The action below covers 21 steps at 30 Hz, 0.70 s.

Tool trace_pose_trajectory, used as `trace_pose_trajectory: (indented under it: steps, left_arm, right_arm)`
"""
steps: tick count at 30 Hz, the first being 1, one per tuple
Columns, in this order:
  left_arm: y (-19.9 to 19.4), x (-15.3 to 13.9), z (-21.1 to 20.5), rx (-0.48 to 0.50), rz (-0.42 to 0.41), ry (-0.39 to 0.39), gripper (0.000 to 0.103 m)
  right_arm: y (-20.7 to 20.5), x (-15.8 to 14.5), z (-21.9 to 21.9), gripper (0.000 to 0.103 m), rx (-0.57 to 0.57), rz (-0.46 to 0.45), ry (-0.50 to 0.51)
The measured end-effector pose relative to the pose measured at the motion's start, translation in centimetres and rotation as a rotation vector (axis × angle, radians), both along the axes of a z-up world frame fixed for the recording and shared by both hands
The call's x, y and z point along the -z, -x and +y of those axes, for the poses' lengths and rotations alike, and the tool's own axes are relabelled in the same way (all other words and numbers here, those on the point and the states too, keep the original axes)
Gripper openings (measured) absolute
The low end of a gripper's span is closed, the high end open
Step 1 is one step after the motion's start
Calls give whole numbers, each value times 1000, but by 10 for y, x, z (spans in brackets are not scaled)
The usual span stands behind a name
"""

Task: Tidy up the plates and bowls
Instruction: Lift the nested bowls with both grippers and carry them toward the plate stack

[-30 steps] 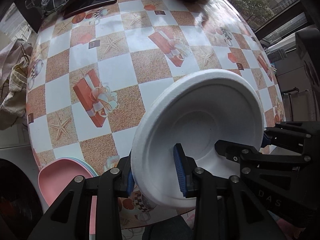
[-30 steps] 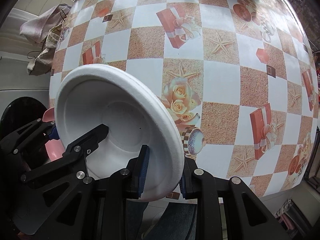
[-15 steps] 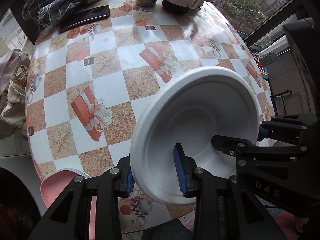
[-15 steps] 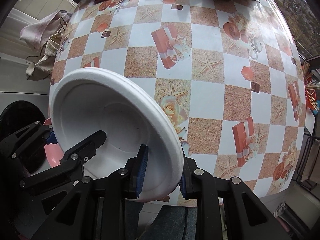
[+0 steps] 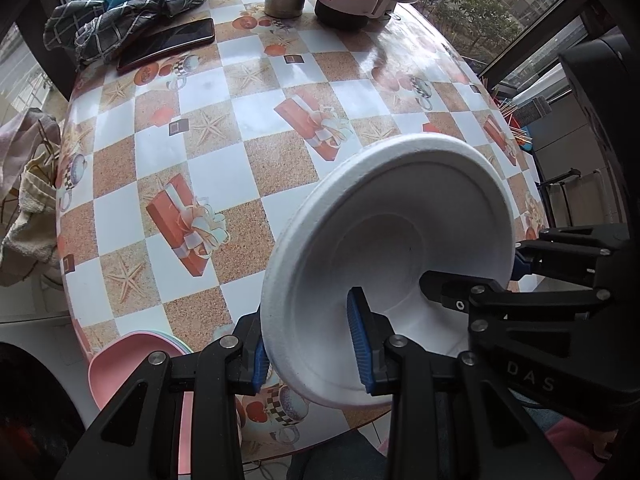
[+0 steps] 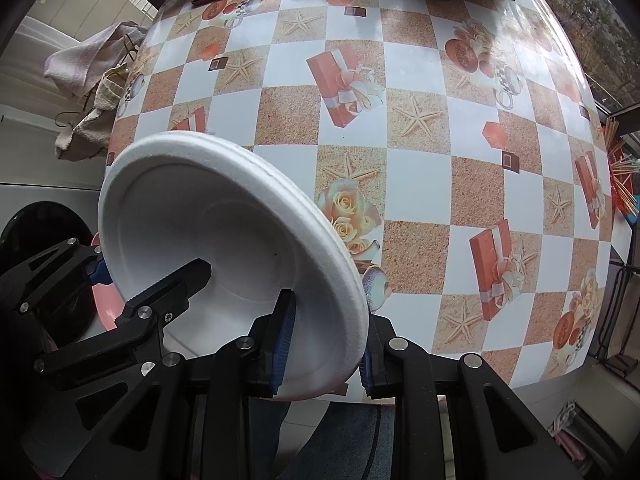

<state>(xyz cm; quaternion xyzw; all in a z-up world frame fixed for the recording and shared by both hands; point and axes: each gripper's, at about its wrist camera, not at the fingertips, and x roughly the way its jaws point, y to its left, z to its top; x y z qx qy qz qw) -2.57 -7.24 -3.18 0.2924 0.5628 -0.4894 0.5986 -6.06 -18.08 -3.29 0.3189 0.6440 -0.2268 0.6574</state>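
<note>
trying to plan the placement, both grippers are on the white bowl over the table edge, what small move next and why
Probably carry the white bowl a little forward over the bare checkered tablecloth and level it before lowering. It hangs tilted at the near table edge, its rim pinched by the left gripper and the right gripper, and the pink plates sit at the same edge.

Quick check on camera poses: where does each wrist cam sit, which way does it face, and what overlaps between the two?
Left wrist: on the left gripper, looking steeply down over the checked tablecloth table; its own fingers pinch the white foam bowl, with the right gripper at the right edge.
Right wrist: on the right gripper, looking straight down at the table; its fingers pinch the bowl's other rim, with the left gripper at the left edge.
Shared: bowl, tablecloth, black phone, pink plate.
</note>
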Motion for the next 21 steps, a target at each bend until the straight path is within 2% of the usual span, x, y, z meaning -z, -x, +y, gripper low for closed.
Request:
trace_pose_trajectory:
  steps: [13,21]
  left_arm:
    - [-6,-14,10,-39,-40,48,37]
    - [-26,-21,26,-120,-57,69,37]
  right_arm:
    - [-11,-15,7,30,-55,-13,44]
    - [-33,-26,16,30,-119,-27,64]
